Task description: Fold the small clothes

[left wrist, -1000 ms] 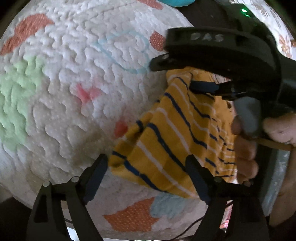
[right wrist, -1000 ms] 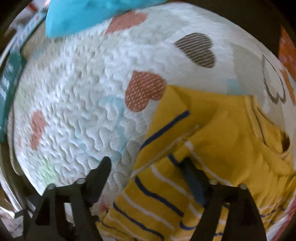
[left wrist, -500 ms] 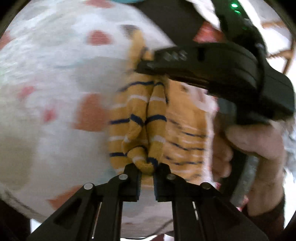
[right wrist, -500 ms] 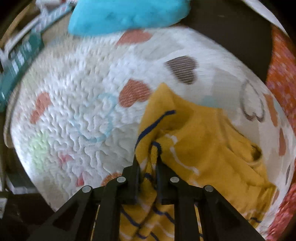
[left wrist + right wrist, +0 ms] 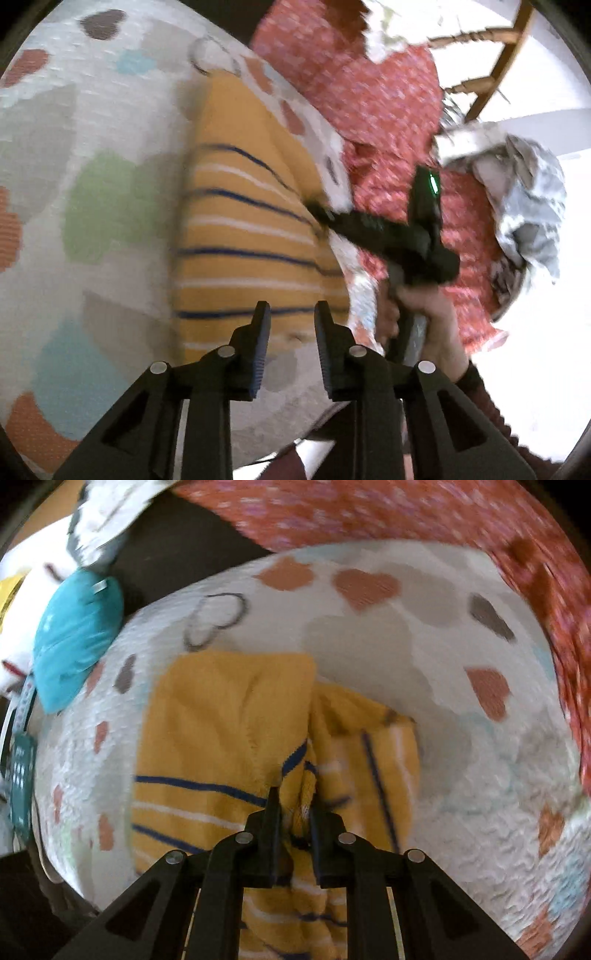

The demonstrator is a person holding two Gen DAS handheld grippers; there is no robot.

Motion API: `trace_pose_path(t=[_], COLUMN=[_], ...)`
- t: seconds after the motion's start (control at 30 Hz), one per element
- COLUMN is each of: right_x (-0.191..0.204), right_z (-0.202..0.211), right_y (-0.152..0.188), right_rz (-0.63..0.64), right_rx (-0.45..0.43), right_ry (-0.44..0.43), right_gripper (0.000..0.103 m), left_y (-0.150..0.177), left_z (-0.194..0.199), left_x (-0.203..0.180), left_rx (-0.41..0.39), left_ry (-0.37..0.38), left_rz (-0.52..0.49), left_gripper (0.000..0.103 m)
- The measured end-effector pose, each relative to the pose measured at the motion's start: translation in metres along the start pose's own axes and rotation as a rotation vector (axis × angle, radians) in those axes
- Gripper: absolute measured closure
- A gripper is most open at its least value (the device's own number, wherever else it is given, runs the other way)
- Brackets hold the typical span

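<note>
Yellow striped garment [image 5: 221, 738] pinched in right claw [image 5: 295, 805]; no writing legible.

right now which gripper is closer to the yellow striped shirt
Right. The right gripper has cloth of the yellow striped shirt bunched between its fingers. The left gripper hovers at the shirt's near edge, fingers apart with nothing between them.
</note>
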State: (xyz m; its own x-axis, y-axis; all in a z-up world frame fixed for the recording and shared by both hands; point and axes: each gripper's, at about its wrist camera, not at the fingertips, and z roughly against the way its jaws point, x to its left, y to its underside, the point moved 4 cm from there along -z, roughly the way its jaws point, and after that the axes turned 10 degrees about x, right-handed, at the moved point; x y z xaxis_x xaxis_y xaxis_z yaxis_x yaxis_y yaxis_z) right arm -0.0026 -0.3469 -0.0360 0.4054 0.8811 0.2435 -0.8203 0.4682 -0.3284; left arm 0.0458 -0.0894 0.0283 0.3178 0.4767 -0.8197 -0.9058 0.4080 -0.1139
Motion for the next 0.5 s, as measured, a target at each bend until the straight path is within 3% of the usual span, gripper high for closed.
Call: trace_pose_path(t=[0.2, 0.33, 0.4, 0.5], right_x=[-0.004, 0.004, 0.004, 0.005], right_z=[-0.008, -0.016, -0.008, 0.019], right_y=[0.014, 0.011, 0.012, 0.017], right_rz=[-0.019, 0.075, 0.100, 0.067], right_rx=[-0.041, -0.052, -0.087, -0.176], right_ry=[0.006, 0.180, 0.262, 0.279], right_gripper=[0.090, 0.081, 0.064, 0.063], left_y=[-0.017, -0.016, -0.010, -0.005], left_z=[0.008, -0.008, -0.014, -0.014], left_x=[0.038, 0.040, 0.038, 0.036], left_rx=[-0.033, 0.025, 0.055, 0.072], left_ry=[-0.101, -0.165, -0.196, -0.229], left_rz=[0.098, 0.090, 0.076, 0.054], left_gripper=[0.075, 0.073, 0.073, 0.072])
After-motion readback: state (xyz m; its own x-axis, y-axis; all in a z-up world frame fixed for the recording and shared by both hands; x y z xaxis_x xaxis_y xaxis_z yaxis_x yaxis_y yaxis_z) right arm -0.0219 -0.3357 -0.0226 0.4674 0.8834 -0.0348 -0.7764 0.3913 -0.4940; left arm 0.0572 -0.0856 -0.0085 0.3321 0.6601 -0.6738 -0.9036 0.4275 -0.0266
